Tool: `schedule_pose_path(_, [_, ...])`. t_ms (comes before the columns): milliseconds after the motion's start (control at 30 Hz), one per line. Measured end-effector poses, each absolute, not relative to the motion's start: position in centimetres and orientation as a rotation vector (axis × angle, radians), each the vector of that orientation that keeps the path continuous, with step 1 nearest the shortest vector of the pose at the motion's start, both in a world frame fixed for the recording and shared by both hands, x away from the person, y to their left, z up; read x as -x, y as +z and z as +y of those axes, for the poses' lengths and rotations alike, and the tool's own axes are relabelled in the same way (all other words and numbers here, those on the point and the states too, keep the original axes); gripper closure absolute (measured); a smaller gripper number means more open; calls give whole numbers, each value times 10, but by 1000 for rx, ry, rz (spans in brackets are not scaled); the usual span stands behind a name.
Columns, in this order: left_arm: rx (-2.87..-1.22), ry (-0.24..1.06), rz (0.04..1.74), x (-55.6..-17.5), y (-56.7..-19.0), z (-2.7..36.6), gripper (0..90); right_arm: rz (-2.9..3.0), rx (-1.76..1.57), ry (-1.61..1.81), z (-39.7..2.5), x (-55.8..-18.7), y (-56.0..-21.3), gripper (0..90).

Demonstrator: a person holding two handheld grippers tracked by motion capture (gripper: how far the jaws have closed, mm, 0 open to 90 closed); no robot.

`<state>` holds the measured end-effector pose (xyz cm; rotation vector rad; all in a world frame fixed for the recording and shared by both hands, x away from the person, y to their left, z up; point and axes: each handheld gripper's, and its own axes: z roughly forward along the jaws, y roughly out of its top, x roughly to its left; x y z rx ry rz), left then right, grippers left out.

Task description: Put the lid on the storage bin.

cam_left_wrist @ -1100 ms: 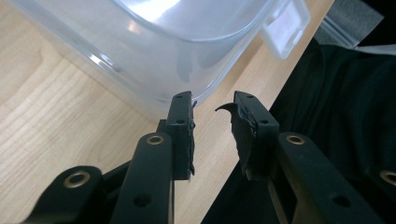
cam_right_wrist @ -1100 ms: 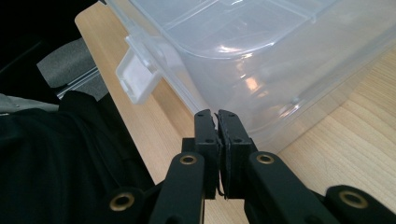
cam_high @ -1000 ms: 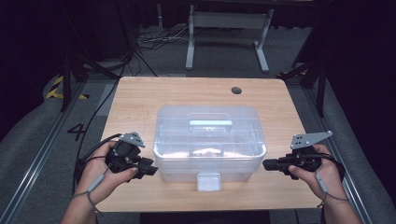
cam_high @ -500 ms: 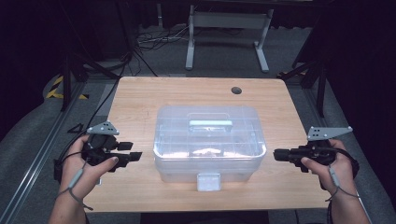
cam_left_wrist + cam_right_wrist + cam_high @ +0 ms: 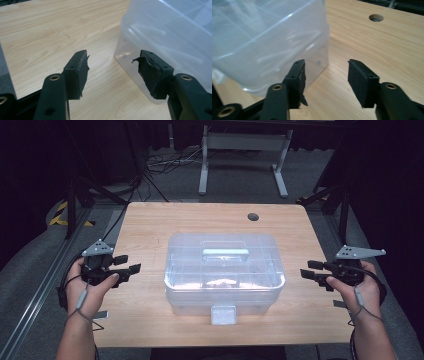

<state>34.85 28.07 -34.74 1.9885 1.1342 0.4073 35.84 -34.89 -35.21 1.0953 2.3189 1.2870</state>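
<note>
The box (image 5: 224, 272) sat mid-table (image 5: 150, 225), long axis left to right, between the left hand-held gripper (image 5: 131, 265) and right hand-held gripper (image 5: 306, 270), each about equally near an end, jaws apart and empty.

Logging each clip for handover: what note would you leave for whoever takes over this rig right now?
Left claw: open, holding nothing, beside the left end of the clear plastic lidded storage box, apart from it.
Right claw: open, holding nothing, off the box's right end.
Box: mid light wooden table, lid on, white front latch down, pale handle flat on top.
Done: nothing visible.
Left: probably grasp or open the box; contents unclear.
</note>
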Motion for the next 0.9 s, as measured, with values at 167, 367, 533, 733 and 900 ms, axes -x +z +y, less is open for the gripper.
schedule_pose_path(167, [-1990,407,1158,-358,-358,285,380,2308,-1100,1250,-354,-370,-364,426])
schedule_pose_path(367, [-2010,405,1193,-369,-374,288,373,2314,-1135,1175,-367,-384,-383,394])
schedule_pose_path(533, [-2020,389,1211,-375,-387,292,368,2318,-1175,1138,-379,-395,-400,381])
schedule_pose_path(733, [-2024,349,1234,-381,-403,293,352,2327,-1204,1105,-386,-404,-420,364])
schedule_pose_path(900, [-2060,349,1241,-385,-411,293,347,2335,-1222,1111,-386,-408,-433,343])
